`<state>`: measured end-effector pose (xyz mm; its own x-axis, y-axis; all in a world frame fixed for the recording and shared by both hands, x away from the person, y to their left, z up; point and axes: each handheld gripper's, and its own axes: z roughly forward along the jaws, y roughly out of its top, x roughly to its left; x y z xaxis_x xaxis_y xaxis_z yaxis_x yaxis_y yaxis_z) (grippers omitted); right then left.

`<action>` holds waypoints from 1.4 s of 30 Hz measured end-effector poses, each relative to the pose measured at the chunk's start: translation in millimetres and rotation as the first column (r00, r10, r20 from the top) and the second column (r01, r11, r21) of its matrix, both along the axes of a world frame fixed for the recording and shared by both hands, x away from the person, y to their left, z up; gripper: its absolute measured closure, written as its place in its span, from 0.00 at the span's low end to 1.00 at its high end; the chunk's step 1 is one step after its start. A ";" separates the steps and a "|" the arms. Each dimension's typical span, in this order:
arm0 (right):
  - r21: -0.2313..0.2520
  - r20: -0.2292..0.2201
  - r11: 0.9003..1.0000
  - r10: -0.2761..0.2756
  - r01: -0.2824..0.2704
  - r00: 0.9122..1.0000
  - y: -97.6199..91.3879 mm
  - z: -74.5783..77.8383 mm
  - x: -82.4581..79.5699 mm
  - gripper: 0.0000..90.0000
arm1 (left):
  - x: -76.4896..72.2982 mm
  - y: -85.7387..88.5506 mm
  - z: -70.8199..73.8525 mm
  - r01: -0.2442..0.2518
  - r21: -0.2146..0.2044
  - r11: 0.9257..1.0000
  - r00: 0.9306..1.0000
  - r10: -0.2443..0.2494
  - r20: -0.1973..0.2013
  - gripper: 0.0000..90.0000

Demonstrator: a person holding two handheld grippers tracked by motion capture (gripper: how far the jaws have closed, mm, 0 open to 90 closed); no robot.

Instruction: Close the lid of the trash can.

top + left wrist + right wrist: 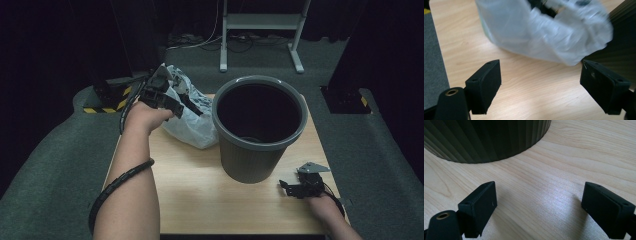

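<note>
High view: left gripper (192, 106) at ten o'clock, over the crumpled translucent white plastic bag (192, 125) beside the ribbed grey plastic bin (258, 127). Right gripper (286, 187) at four o'clock on the light wooden table (200, 200).

Left gripper view: jaws wide, nothing between; bag ahead at twelve o'clock, blurred.

Right gripper view: jaws wide, empty; bin base at eleven o'clock.
</note>
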<state>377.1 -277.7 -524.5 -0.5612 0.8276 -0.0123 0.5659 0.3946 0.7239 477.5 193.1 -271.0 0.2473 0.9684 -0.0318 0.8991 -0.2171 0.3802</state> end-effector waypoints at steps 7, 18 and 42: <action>0.001 0.000 1.000 -0.001 0.001 1.000 0.1 0.0 0.0 0.14 | -8.6 15.7 -32.5 -0.004 0.027 1.000 1.000 0.005 -0.018 0.20; 0.001 -0.002 1.000 0.000 0.000 1.000 0.2 0.1 -0.1 0.14 | -25.7 20.3 -88.3 0.052 0.014 0.999 0.998 -0.051 -0.037 0.20; 0.002 -0.003 1.000 -0.002 0.002 1.000 0.3 0.1 -0.2 0.14 | -88.2 -16.7 -218.5 0.114 0.040 0.993 0.993 -0.114 0.008 0.23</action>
<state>377.0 -277.4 -524.3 -0.5599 0.8285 -0.0090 0.5689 0.3923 0.7228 389.3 176.4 -489.5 0.3563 0.9343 0.0095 0.8635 -0.3332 0.3786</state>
